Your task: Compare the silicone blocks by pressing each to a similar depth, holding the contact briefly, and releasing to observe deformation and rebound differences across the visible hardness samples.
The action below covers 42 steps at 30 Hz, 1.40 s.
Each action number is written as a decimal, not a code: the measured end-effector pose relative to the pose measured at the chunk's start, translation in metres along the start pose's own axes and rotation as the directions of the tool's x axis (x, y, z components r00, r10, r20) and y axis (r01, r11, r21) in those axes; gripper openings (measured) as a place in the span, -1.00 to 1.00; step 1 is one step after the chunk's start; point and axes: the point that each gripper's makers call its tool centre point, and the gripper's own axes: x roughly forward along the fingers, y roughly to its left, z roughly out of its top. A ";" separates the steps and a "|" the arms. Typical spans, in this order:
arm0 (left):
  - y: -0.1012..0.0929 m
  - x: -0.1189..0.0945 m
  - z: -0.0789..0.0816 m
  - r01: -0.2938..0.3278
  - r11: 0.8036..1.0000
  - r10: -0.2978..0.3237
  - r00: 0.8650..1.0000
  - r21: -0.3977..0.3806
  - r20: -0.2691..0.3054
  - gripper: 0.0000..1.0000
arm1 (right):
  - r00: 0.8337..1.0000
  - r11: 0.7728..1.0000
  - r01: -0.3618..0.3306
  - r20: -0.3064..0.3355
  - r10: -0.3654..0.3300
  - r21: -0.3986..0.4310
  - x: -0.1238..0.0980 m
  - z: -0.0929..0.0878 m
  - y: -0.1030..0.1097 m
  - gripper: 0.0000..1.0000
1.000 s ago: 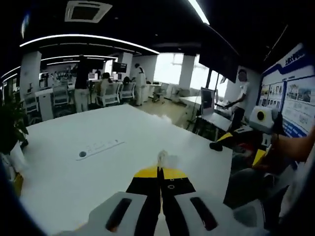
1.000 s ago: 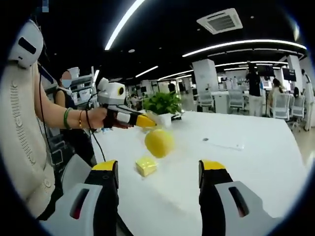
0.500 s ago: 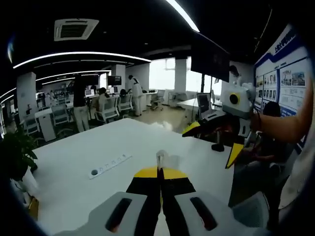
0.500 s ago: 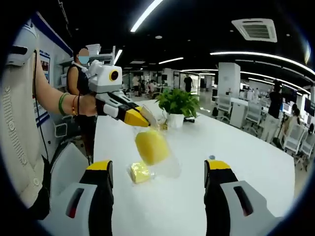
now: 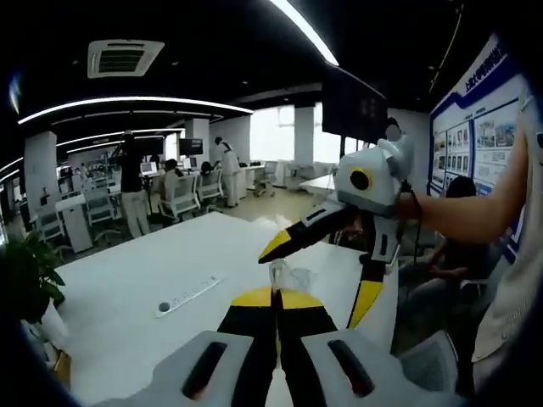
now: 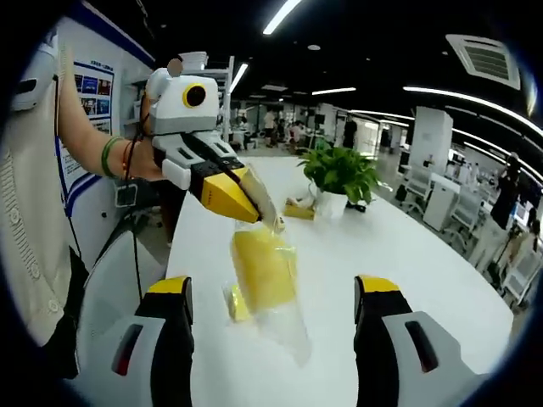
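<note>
Two yellow blocks: one in clear bag (image 6: 270, 288) dangling from my left gripper (image 6: 254, 208), jaws pinched on bag's top; other, small yellow block (image 6: 231, 303), on white table (image 6: 407, 254). Right gripper (image 6: 276, 292) wide open, empty. Still unpacking, I judge; next: lower bag, free block, then press.

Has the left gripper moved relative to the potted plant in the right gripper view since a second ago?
Cannot tell. The left gripper, shut on a clear bag, looks larger and nearer, but the potted plant shifted too, so the camera itself moved.
</note>
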 end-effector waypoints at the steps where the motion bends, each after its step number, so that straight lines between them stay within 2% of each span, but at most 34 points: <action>1: 0.000 0.000 0.000 0.002 1.000 -0.002 1.000 0.005 0.001 -1.00 | 1.000 1.000 -0.010 -0.010 0.010 -0.010 0.004 0.000 0.000 0.43; 7: -0.006 0.000 0.005 0.024 1.000 -0.024 1.000 0.014 0.010 -1.00 | 0.998 0.998 -0.058 -0.007 0.058 -0.025 0.021 0.007 0.002 0.34; 9: -0.012 0.000 0.007 0.058 0.998 -0.058 0.998 0.012 0.015 -1.00 | 0.998 0.998 -0.069 -0.010 0.068 -0.014 0.026 0.007 0.002 0.35; 11: -0.015 0.000 0.009 0.068 0.997 -0.069 0.997 0.020 0.018 -1.00 | 0.996 0.996 -0.085 -0.029 0.084 -0.015 0.031 0.003 0.005 0.27; 14: -0.023 0.001 0.011 0.099 0.995 -0.099 0.995 0.020 0.025 -1.00 | 0.992 0.994 -0.112 -0.053 0.111 -0.009 0.035 -0.003 0.012 0.07; 18: -0.028 0.001 0.012 0.112 0.993 -0.113 0.993 0.029 0.028 -1.00 | 0.984 0.985 -0.166 -0.057 0.168 0.038 0.034 -0.006 0.027 -0.38; 19: -0.030 0.001 0.012 0.117 0.992 -0.118 0.993 0.036 0.025 -1.00 | 0.989 0.990 -0.136 -0.055 0.137 0.020 0.034 -0.007 0.024 -0.37; 22: -0.030 0.000 0.013 0.120 0.992 -0.121 0.992 0.048 0.021 -1.00 | 0.986 0.986 -0.155 -0.057 0.159 0.059 0.031 -0.006 0.029 -0.43; 25: -0.033 -0.001 0.013 0.130 0.990 -0.131 0.991 0.060 0.017 -1.00 | 0.985 0.986 -0.156 -0.063 0.160 0.063 0.028 -0.006 0.032 -0.47; 28: -0.037 -0.001 0.013 0.133 0.988 -0.134 0.991 0.076 0.013 -1.00 | 0.984 0.985 -0.158 -0.076 0.163 0.064 0.027 -0.007 0.035 -0.51; 31: -0.041 -0.003 0.013 0.131 0.987 -0.132 0.991 0.096 0.007 -1.00 | 0.979 0.980 -0.168 -0.100 0.179 0.103 0.024 -0.008 0.041 -0.55; 42: -0.056 -0.010 0.013 0.133 0.986 -0.133 0.991 0.106 -0.003 -1.00 | 0.974 0.979 -0.195 -0.108 0.201 0.064 0.018 -0.007 0.055 -0.75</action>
